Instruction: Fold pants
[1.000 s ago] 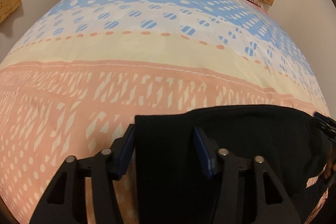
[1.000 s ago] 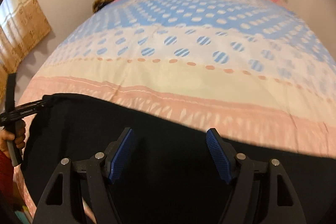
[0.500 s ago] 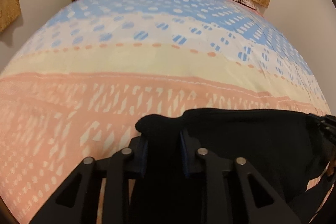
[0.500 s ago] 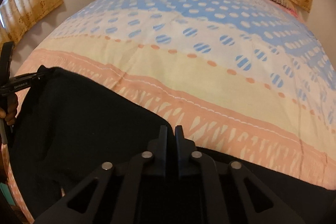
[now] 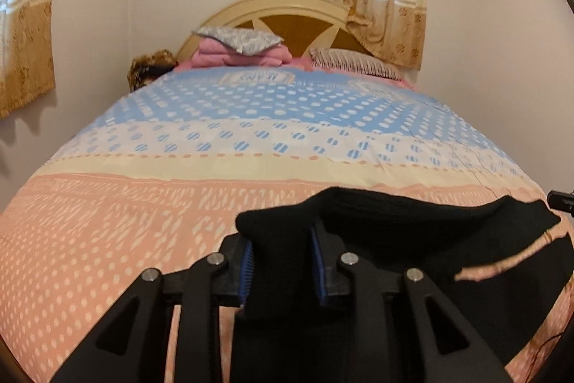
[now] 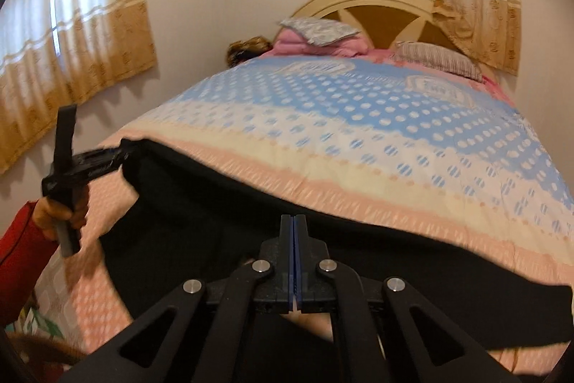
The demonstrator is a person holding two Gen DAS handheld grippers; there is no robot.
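Both tongs, left (image 5: 281, 262) and right (image 6: 293, 257), pinch the pants (image 6: 215, 214) (black) above the bed (image 6: 358, 139); raise both level.

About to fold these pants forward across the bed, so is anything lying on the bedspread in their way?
Nothing visible: the bedspread beyond the black pants is bare up to the pillows at the headboard.

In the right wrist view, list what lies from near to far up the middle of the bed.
right gripper → black pants → patterned bedspread → pink folded bedding → headboard
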